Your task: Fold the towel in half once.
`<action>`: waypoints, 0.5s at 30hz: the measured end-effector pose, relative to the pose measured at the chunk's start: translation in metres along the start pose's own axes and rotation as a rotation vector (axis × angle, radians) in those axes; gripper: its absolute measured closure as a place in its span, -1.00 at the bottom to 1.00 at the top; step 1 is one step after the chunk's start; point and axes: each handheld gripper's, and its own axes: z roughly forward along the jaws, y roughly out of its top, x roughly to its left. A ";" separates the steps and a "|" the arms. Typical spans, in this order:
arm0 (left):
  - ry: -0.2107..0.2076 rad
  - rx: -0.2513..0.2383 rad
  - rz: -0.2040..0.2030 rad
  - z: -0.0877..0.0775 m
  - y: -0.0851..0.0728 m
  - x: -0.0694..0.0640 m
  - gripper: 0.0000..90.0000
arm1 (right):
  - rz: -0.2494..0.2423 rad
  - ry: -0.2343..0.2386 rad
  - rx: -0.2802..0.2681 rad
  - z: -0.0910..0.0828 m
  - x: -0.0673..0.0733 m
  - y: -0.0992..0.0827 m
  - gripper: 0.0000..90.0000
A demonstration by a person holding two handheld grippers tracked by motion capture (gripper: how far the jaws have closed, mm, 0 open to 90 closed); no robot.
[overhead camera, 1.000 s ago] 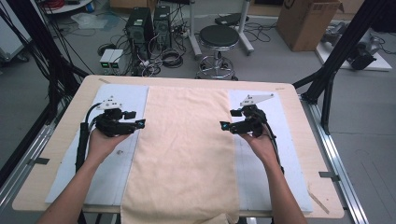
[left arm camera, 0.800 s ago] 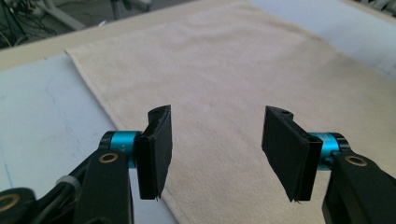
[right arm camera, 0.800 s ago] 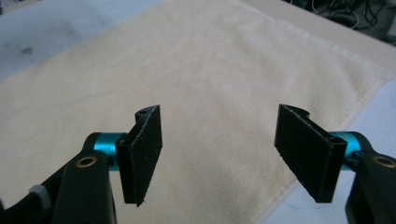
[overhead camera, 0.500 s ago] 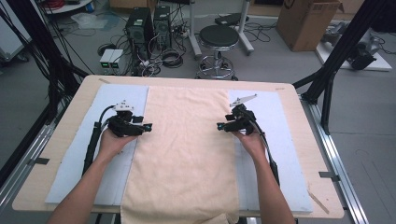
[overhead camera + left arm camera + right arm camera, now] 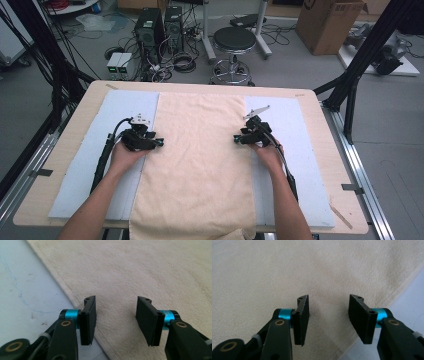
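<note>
- The left gripper [image 5: 156, 142], a black two-jaw tool with turquoise collars, stands with its jaws partly apart; they have just been closing, yet a clear gap remains between them.
- In the left gripper view [image 5: 116, 320] the jaws come down over the left edge of the cream-coloured terry cloth [image 5: 150, 272]: one jaw is right at the hem, the other is over the cloth. The cloth lies flat in the gap, not pinched, so this tool holds nothing.
- The right gripper [image 5: 238, 138], of the same make, is also half open. Its jaws have just been closing too, and the cloth [image 5: 274, 270] between them is flat and not squeezed.
- In the right gripper view [image 5: 328, 320] both jaws are over the cloth close to its right hem. I cannot tell if the tips really touch the fabric.
- The cloth [image 5: 200, 150] is spread flat along the middle of the light wooden table [image 5: 65, 130]. On each side of it lies a pale blue-grey foam mat [image 5: 120, 107], and its near end hangs over the table edge.
- The person's left hand [image 5: 125, 154] and right hand [image 5: 269, 154] hold the tools from behind. Both forearms come in from the near side of the table, low over it, and each gripper points inward to the middle of the cloth.
- The two grippers are at about the same depth on the table, well apart, one at each long side of the cloth.
</note>
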 end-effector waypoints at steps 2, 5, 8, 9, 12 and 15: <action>0.013 -0.007 -0.004 0.000 -0.001 -0.001 0.21 | 0.007 0.005 -0.003 0.000 -0.001 0.000 0.23; 0.020 -0.006 -0.009 0.000 0.000 -0.001 0.26 | -0.003 0.003 -0.004 0.000 -0.002 0.000 0.25; 0.021 -0.002 -0.009 0.000 0.000 0.000 0.31 | -0.002 0.004 -0.004 0.000 -0.002 0.000 0.26; 0.022 -0.004 -0.009 0.000 0.000 0.000 0.33 | -0.002 0.005 -0.004 0.000 -0.002 0.000 0.27; 0.022 -0.011 -0.020 0.000 0.000 0.000 0.40 | -0.006 0.008 -0.004 0.000 -0.002 0.000 0.28; 0.002 -0.024 -0.043 0.001 0.000 0.004 0.36 | -0.011 0.014 -0.011 0.000 -0.004 0.000 0.29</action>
